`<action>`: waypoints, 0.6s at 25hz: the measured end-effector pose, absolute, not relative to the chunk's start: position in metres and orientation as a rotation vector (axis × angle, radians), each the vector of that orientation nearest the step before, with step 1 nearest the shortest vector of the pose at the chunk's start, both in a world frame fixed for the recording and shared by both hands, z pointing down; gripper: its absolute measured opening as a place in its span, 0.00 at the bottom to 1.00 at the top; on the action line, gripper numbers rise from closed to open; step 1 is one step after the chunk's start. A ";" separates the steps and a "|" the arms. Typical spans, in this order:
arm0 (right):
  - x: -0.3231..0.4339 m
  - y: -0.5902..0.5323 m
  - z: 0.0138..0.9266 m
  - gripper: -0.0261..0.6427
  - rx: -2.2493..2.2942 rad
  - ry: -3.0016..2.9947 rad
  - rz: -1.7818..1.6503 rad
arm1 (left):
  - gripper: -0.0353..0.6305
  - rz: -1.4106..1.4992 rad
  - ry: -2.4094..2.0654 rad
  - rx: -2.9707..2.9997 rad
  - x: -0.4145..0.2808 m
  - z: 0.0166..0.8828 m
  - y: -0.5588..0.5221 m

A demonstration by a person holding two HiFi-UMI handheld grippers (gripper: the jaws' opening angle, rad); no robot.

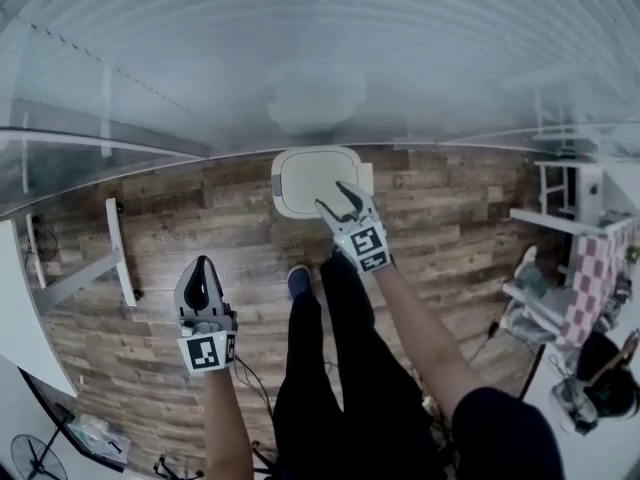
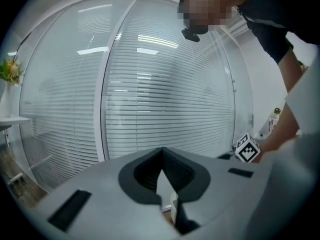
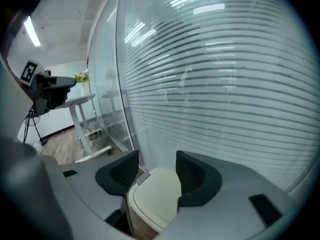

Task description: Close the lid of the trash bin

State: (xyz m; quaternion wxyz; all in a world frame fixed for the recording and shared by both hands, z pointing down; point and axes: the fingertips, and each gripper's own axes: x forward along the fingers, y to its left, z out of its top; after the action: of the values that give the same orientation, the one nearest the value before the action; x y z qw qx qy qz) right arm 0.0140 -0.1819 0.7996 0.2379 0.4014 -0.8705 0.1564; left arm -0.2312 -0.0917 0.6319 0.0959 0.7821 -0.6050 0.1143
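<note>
The white trash bin stands on the wooden floor against the glass wall, and its lid lies flat on top. My right gripper hovers above the bin's near right corner with its jaws open and nothing between them. In the right gripper view the cream lid shows below, between the spread fingers of the right gripper, with no contact. My left gripper hangs over bare floor to the left of the bin. Its dark pads meet at the tip and hold nothing.
A glass wall with blinds runs behind the bin. A white desk frame lies on the floor at the left, and white shelves and clutter stand at the right. The person's dark legs are just in front of the bin.
</note>
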 end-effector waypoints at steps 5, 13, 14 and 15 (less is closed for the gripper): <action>0.037 -0.180 0.723 0.38 1.171 -2.448 0.397 | 0.06 0.327 -1.756 2.339 -0.228 0.605 -0.086; 0.066 -0.169 0.610 0.38 1.408 -2.510 0.335 | 0.06 0.252 -1.746 2.404 -0.219 0.550 -0.107; 0.070 -0.163 0.599 0.38 1.421 -2.518 0.321 | 0.06 0.268 -1.743 2.402 -0.217 0.542 -0.108; 0.074 -0.155 0.588 0.38 1.428 -2.526 0.297 | 0.06 0.277 -1.743 2.394 -0.216 0.534 -0.108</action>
State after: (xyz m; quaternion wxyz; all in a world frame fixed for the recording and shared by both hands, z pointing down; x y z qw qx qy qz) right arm 0.0743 -0.1554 0.5877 0.1121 0.4865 -0.8606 0.1011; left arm -0.2161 -0.1078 0.5344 0.0836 0.8021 -0.5840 0.0928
